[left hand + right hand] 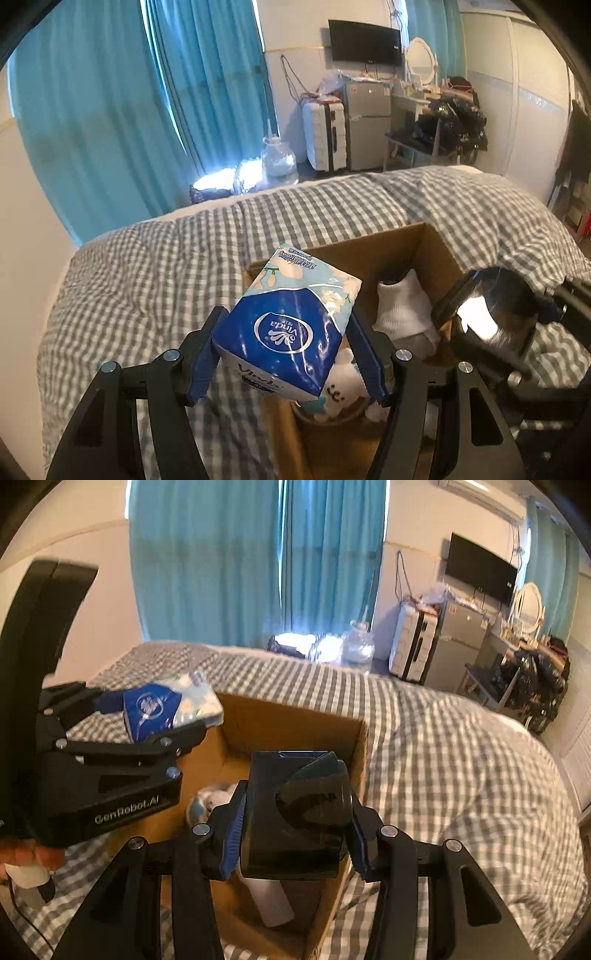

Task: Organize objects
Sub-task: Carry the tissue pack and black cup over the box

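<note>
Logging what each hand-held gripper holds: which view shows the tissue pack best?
The left wrist view: the tissue pack fills the centre, logo readable, clamped in the left hand-held gripper above the cardboard box. The right wrist view shows it small and blurred at the left edge.

The left gripper [288, 354] has black angular linkage arms with silver round screws at the joints and blue finger pads [201, 363]. Seen from the right wrist, its black body carries white "GenRobot.AI" lettering, with bare skin of the hand [26, 853] just below that lettering. The right gripper [295, 834] matches: black arms, silver screws, blue pads [232, 843].
</note>
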{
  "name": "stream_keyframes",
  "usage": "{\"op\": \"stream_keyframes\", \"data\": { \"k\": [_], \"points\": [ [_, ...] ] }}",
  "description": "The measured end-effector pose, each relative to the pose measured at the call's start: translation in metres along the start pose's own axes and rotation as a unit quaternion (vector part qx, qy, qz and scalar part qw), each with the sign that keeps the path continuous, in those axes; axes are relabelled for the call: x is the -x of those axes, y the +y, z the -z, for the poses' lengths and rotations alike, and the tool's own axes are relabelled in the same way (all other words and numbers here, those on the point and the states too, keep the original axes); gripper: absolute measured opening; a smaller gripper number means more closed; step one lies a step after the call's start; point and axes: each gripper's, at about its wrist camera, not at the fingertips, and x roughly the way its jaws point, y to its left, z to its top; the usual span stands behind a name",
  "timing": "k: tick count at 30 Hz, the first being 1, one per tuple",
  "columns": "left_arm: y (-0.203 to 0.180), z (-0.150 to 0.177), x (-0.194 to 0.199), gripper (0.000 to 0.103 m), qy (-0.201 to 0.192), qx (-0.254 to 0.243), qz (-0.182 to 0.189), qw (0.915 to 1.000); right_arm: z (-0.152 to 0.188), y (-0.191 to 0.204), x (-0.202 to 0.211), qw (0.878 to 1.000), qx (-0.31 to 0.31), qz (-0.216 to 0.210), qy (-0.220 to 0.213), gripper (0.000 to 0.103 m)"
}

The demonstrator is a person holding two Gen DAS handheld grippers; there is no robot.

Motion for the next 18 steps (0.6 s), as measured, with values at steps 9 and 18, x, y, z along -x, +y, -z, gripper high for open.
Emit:
{"op": "stream_keyframes", "data": {
  "k": [9, 18],
  "points": [
    [-0.011, 0.007, -0.032, 0.067, 0.025, -0.004, 0.021, 0.9995, 0.016, 0.001, -0.026, 0.999, 0.012, -0.018, 0.025, 0.046],
    [-0.019, 0.015, -0.027, 0.072, 0.046, 0.004, 0.023, 0.9987, 0.023, 0.001, -0.014, 1.0, 0.007, -0.011, 0.019, 0.046]
  ]
}}
